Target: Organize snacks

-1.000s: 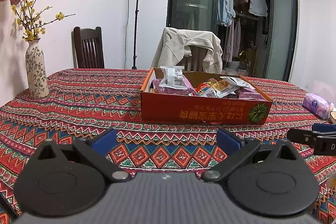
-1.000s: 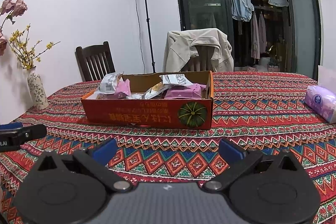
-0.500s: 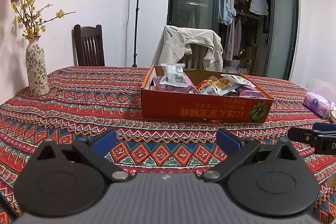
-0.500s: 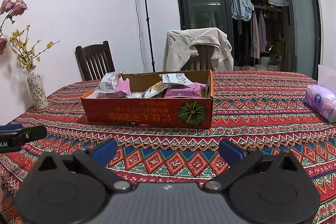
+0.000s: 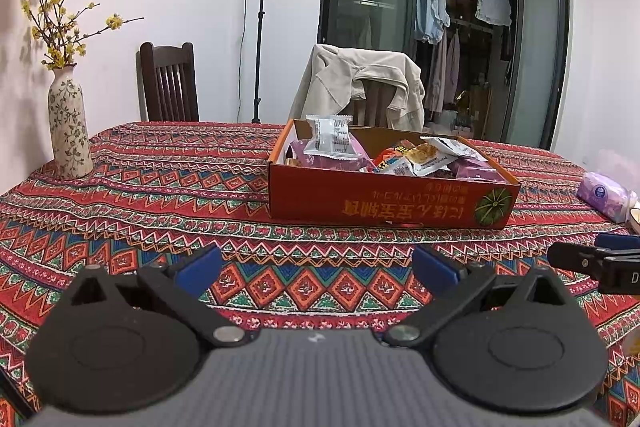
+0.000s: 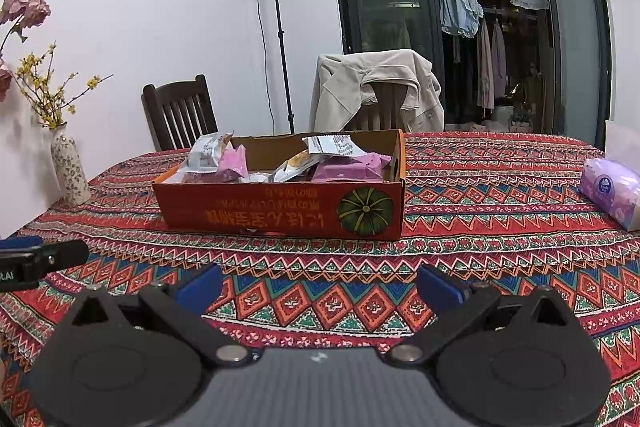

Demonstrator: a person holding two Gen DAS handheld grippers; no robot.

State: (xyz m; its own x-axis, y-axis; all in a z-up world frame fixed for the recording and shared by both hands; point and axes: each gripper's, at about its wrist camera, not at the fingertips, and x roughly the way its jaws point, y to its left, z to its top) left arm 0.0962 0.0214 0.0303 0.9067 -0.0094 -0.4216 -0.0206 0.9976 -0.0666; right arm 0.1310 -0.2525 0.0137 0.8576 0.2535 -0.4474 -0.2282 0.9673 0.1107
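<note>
Left wrist view: left gripper [image 5: 316, 269] spread wide and empty, low over the patterned tablecloth [image 5: 168, 187]. Red cardboard box [image 5: 384, 205] at about 1 o'clock, well apart, heaped with snack packets [image 5: 332, 143], one white wrapper perched on the pile near the back left corner. Tip of the right gripper [image 5: 592, 261] at 3 o'clock; vase [image 5: 69, 131] at 10 o'clock; purple tissue pack [image 5: 606, 193] at 2 o'clock. Right wrist view: right gripper [image 6: 318, 285] likewise parted, holding nothing, with the box at 12 o'clock and the other tool's tip at 9 o'clock. Likely risks: crinkly, puffed wrappers slipping from a shallow pinch; a loosely stacked packet knocked over the low wall by a careless reach; the light box sliding on the cloth if pushed; both tools colliding when converging on the same pile.
</note>
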